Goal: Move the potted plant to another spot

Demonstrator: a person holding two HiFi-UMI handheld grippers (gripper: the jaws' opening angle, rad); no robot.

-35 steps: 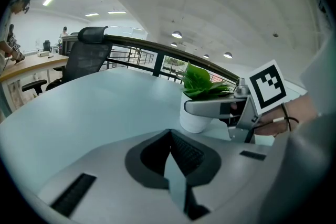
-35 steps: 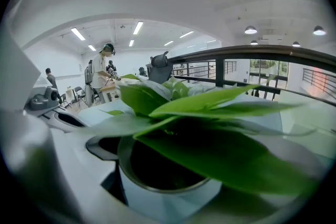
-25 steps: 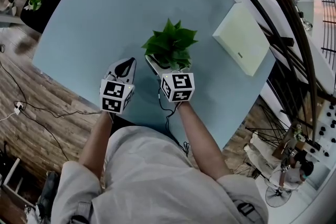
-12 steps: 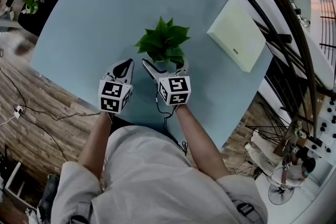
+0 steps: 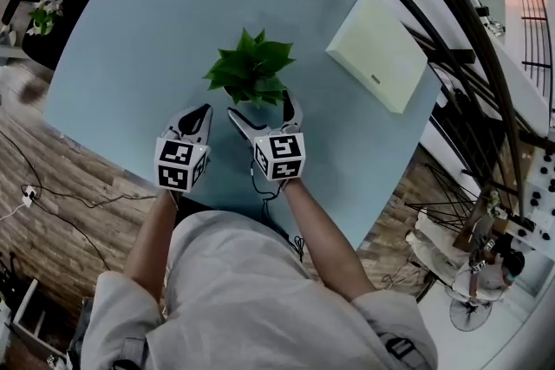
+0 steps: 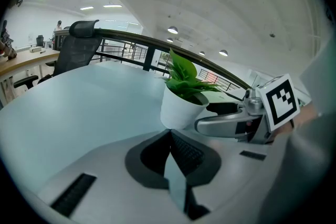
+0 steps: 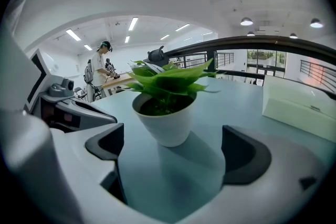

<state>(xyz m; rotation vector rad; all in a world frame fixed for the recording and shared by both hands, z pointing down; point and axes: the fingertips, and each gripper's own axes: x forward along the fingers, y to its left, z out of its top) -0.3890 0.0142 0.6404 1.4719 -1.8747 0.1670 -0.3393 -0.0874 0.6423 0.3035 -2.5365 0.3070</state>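
Head view: the potted plant (image 5: 250, 75) stands on the table (image 5: 156, 4), near half, with the right gripper (image 5: 260, 106) spread wide either side of it and the left gripper (image 5: 202, 112) just left. Left gripper view: those jaws are pinched together, empty. Right gripper view: the smooth, tapered white pot (image 7: 168, 118) looks light but slippery, so squeeze high, under the rim.

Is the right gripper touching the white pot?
Apart. The right gripper view shows its open fingers either side of the pot, with bare table in both gaps.

Tally: one tabletop (image 5: 156, 22), two things lying on it, two claws.
One potted plant (image 5: 250, 75), one pale flat box (image 5: 377, 52); one left claw (image 5: 201, 113), one right claw (image 5: 260, 106).
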